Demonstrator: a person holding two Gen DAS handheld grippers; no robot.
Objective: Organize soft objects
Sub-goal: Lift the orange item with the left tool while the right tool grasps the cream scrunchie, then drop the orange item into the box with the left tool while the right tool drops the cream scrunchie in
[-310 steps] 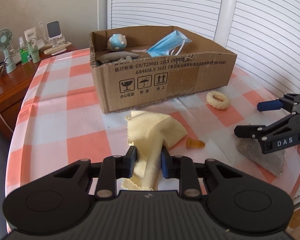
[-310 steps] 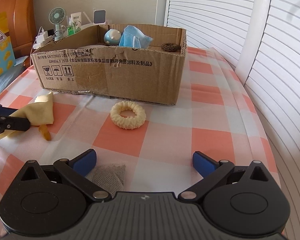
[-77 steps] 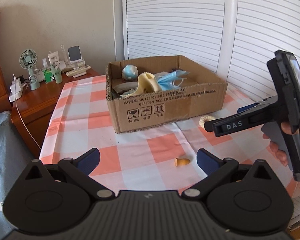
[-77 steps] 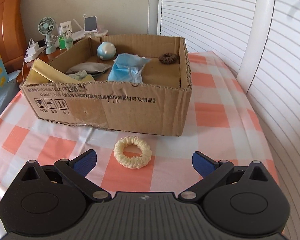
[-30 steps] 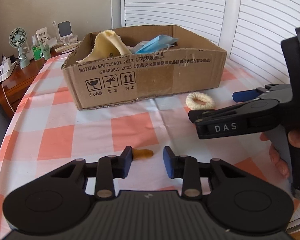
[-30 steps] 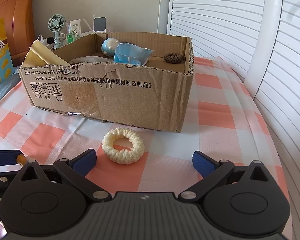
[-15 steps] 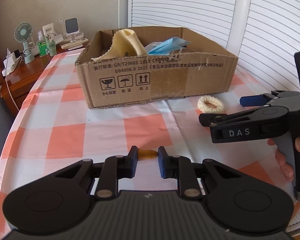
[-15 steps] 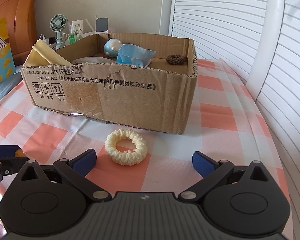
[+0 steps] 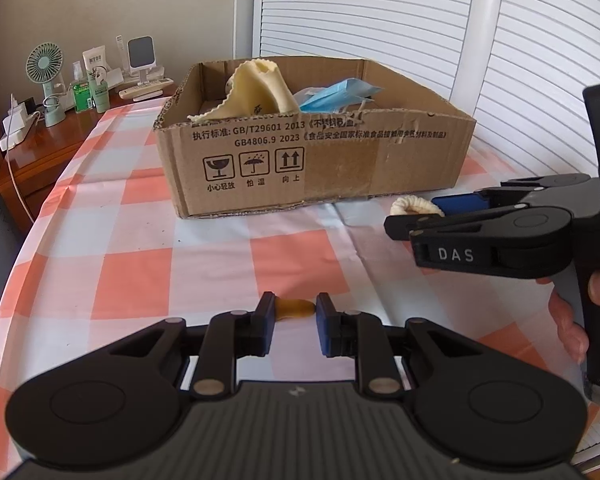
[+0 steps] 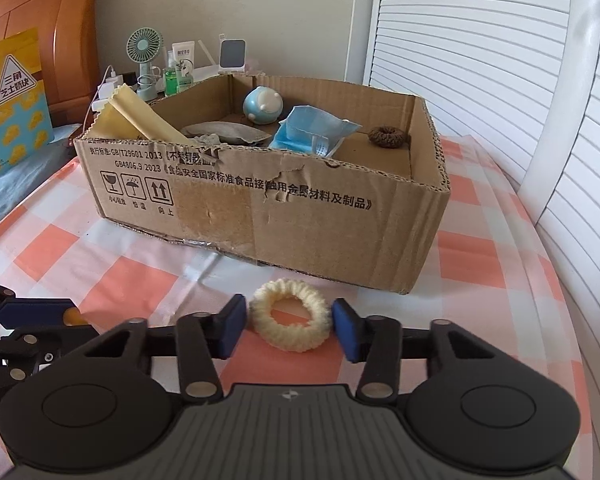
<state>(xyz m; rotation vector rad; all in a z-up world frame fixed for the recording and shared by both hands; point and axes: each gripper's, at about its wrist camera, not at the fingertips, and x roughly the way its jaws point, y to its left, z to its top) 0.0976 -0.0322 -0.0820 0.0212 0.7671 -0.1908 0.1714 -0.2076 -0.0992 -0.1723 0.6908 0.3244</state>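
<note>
A cardboard box [image 9: 324,168] [image 10: 300,216] stands on the checked tablecloth. It holds a yellow cloth [image 9: 260,88] [image 10: 140,120], a blue face mask [image 10: 312,130], a blue ball toy [image 10: 263,105], a grey pouch [image 10: 224,134] and a brown scrunchie [image 10: 389,136]. My left gripper [image 9: 294,312] is narrowed around a small orange soft piece [image 9: 296,307] on the table; the pads look close to it. My right gripper [image 10: 288,316] straddles a cream scrunchie [image 10: 290,314] [image 9: 414,205] with gaps on both sides.
A wooden side table [image 9: 40,148] at the back left carries a small fan [image 9: 46,68], bottles and a charger. White louvred doors [image 9: 380,20] run behind and to the right. A snack bag [image 10: 12,104] stands at far left.
My right gripper has lowered over the cream scrunchie and its jaws have narrowed around it. My left gripper stays around the orange piece with slightly wider jaws.
</note>
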